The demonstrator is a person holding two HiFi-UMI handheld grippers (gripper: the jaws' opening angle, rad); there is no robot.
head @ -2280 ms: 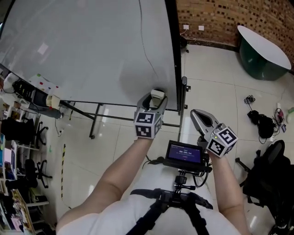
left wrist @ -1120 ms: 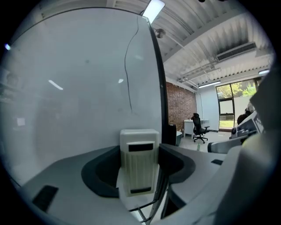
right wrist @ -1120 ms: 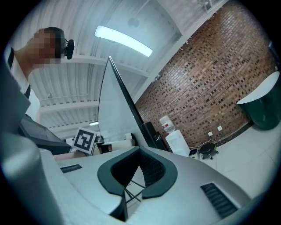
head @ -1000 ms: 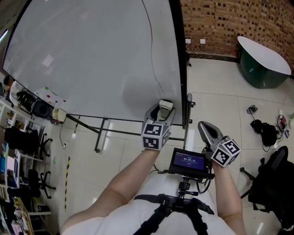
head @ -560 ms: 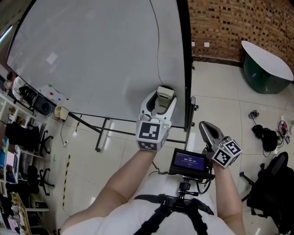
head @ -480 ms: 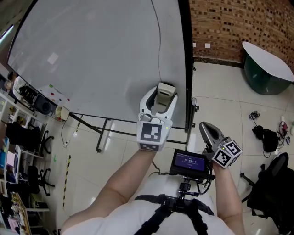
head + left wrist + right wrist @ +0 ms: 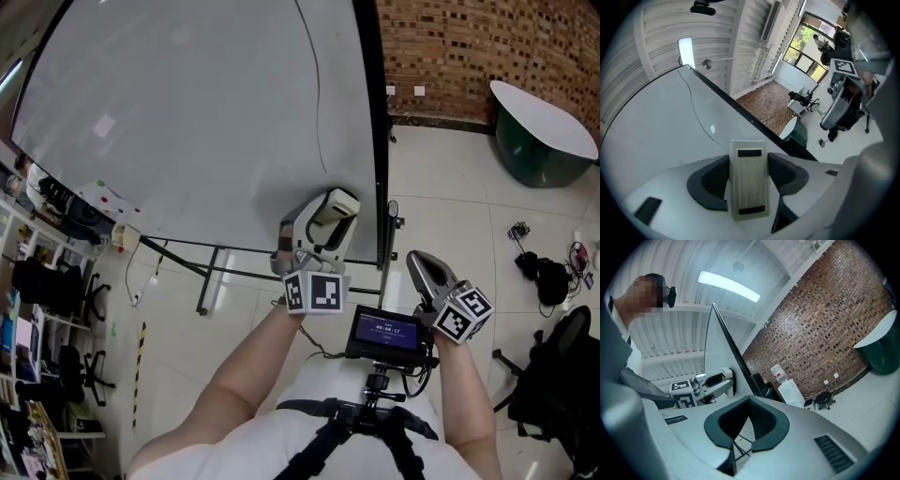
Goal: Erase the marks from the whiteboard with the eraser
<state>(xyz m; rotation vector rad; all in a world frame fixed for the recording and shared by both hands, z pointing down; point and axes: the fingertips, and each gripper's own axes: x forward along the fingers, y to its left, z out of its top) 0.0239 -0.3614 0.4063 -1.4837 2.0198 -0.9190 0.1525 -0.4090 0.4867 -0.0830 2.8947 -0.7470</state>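
Observation:
The whiteboard (image 7: 187, 112) stands tilted ahead with a thin dark curved line (image 7: 317, 103) near its right edge, also visible as a line (image 7: 696, 112) in the left gripper view. My left gripper (image 7: 323, 210) is shut on a cream ribbed eraser (image 7: 336, 205) just in front of the board's lower right corner. The eraser (image 7: 749, 180) sits upright between the dark pads, whose jaws have just been opening slightly around it. My right gripper (image 7: 419, 262) hangs lower right, away from the board. Its jaws (image 7: 750, 401) are shut with nothing between them.
The board's black frame (image 7: 372, 122) and stand legs (image 7: 202, 281) sit over tiled floor. A brick wall (image 7: 487, 37) and a green tub with a white top (image 7: 544, 122) are at the right. Shelves (image 7: 37, 272) crowd the left, and a black chair (image 7: 562, 375) stands lower right.
My left gripper has risen with the eraser and rolled, so its marker cube now shows a different face. The right gripper has stayed put.

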